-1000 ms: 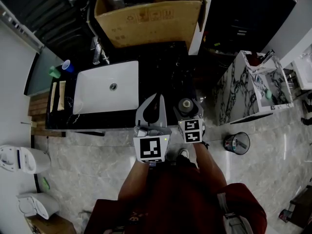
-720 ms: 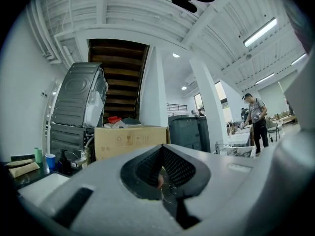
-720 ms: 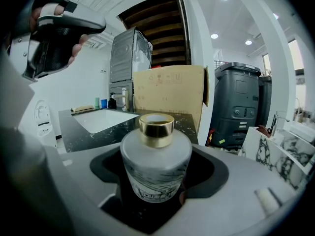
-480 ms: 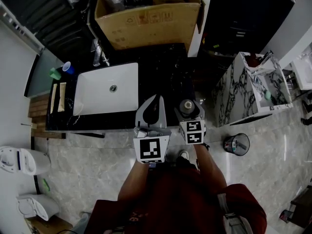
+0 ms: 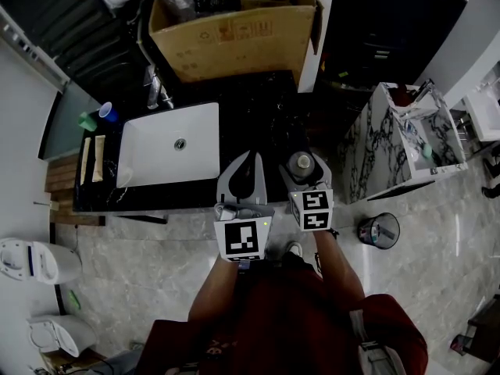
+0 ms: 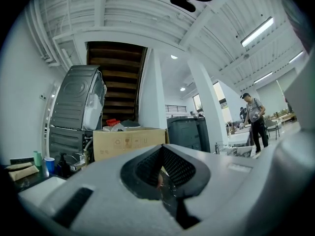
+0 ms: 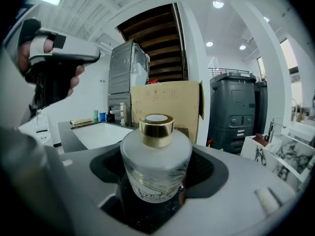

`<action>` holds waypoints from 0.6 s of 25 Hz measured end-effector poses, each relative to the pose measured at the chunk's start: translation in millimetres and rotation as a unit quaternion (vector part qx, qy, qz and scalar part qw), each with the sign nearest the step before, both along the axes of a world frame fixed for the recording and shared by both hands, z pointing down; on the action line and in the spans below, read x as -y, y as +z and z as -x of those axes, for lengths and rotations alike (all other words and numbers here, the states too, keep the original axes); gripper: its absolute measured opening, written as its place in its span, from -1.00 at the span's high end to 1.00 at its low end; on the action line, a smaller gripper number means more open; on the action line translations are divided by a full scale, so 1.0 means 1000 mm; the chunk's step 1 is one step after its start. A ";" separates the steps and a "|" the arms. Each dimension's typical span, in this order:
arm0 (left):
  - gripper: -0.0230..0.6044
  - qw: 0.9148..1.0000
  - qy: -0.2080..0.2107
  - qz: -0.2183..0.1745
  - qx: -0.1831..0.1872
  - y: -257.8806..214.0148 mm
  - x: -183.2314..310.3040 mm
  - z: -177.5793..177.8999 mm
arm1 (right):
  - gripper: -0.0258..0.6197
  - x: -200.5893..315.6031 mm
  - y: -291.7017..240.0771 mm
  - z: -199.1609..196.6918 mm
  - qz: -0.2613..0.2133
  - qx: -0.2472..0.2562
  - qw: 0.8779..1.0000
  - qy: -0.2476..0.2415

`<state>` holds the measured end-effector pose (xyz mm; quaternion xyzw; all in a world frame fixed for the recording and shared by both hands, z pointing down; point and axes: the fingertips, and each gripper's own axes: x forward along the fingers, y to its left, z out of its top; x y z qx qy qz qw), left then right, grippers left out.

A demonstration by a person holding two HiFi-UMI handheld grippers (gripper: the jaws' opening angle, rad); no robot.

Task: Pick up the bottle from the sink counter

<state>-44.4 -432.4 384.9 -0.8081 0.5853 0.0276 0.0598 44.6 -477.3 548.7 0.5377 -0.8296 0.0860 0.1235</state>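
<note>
Right gripper view, right gripper (image 7: 158, 168) fingers wide, clamped on gold-capped bottle (image 7: 156, 154), left gripper (image 6: 162, 149) fingers together, empty.

The right tongs (image 7: 156, 188) grip a gold-capped frosted bottle (image 7: 156, 156).

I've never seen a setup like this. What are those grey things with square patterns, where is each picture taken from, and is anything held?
No robot: a person holds a two-jaw gripper in each hand, and the patterned cubes are part of them. One picture looks down from a camera on the person's head; the other two come from cameras on the grippers. Below is a black counter with a white sink and a blue cup, a cardboard box behind. The left gripper is shut and empty. The right gripper is closed on a frosted bottle with a gold cap.
</note>
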 end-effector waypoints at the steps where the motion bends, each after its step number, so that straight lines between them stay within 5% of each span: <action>1: 0.92 1.000 -0.002 0.002 0.003 0.001 0.000 0.000 | -0.13 0.000 -0.006 0.000 -0.007 0.001 1.000 0.000; 15: 0.92 1.000 -0.013 -0.008 -0.008 -0.007 0.006 0.006 | -0.13 -0.007 -0.103 -0.008 -0.093 0.019 0.996 0.002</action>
